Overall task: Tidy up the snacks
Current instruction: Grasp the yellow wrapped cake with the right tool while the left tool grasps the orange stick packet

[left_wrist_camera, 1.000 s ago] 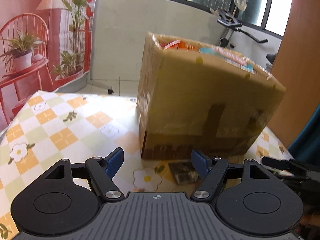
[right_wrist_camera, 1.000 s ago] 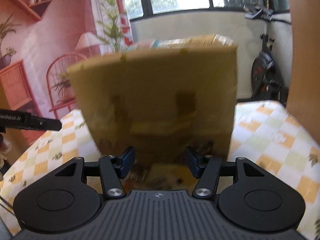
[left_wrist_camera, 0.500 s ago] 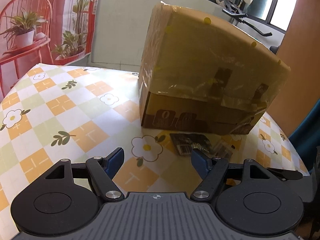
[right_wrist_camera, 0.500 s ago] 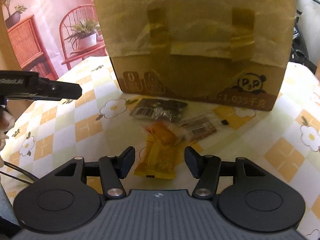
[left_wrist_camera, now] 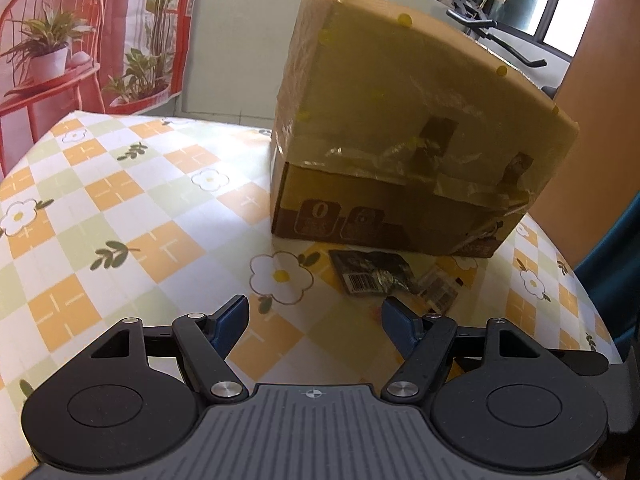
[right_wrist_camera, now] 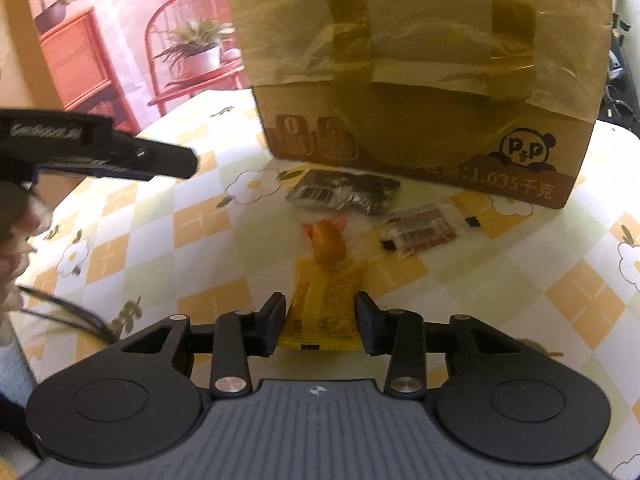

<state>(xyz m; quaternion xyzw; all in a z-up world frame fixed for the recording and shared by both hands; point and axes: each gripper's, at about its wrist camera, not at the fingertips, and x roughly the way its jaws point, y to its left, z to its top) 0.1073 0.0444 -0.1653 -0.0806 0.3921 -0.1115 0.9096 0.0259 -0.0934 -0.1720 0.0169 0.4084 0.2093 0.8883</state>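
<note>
Colours showing on the checked table

The tablecloth (left_wrist_camera: 120, 208) is showing orange, pale green and white checks with daisies; the cardboard box (right_wrist_camera: 420, 60) is glowing tan-brown, fronted by a yellow packet (right_wrist_camera: 324, 304), black-silver packet (right_wrist_camera: 344, 192) and clear brown-printed wrapper (right_wrist_camera: 424, 230).

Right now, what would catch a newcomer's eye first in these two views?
The big taped cardboard box fills the back of the flowered table. In front of it lie three small snack packets: a dark one, a clear one with a barcode and a yellow one, which sits between the open right tongs. The left tongs are open and empty.
</note>
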